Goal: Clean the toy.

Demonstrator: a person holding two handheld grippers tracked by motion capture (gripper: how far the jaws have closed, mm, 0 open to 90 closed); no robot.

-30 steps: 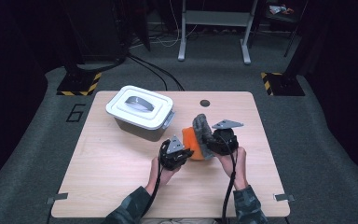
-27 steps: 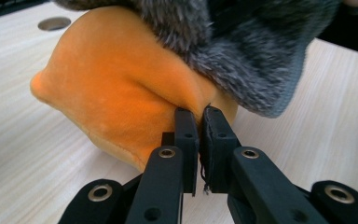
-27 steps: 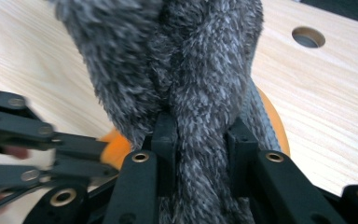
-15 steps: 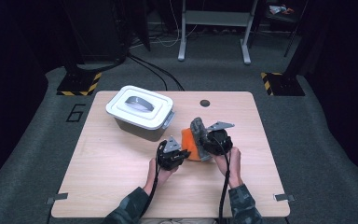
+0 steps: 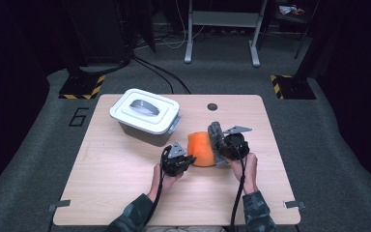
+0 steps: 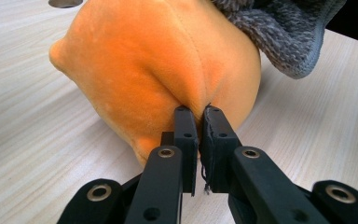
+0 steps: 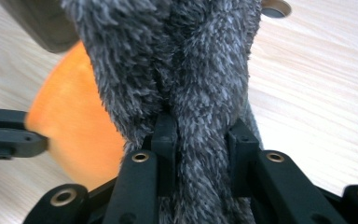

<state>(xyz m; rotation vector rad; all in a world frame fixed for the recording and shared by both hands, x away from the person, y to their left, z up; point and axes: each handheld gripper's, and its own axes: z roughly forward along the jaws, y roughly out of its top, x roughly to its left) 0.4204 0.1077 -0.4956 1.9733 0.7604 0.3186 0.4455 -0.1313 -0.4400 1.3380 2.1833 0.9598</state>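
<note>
An orange plush (image 5: 199, 147) with a grey fluffy part (image 5: 215, 134) lies on the wooden table (image 5: 101, 183), between my two grippers. My left gripper (image 5: 187, 159) is shut, pinching a fold of the orange fabric (image 6: 144, 60) between its fingertips (image 6: 185, 126). From the right, my right gripper (image 5: 221, 151) is shut on the grey fluffy part (image 7: 191, 56), whose pile bulges between the jaws. Behind that grey part, the orange body (image 7: 74, 116) shows at the left of the right gripper view. The grey part (image 6: 284, 32) drapes over the top of the plush.
A white lidded box (image 5: 146, 115) with a grey handle stands at the back left, close behind the plush. A small round hole (image 5: 212, 106) sits near the table's far edge. Bare wood lies to the left and in front of the hands.
My right gripper has sunk a little toward the table with the grey part in it. The left gripper has stayed put, still pinching the orange fabric.
</note>
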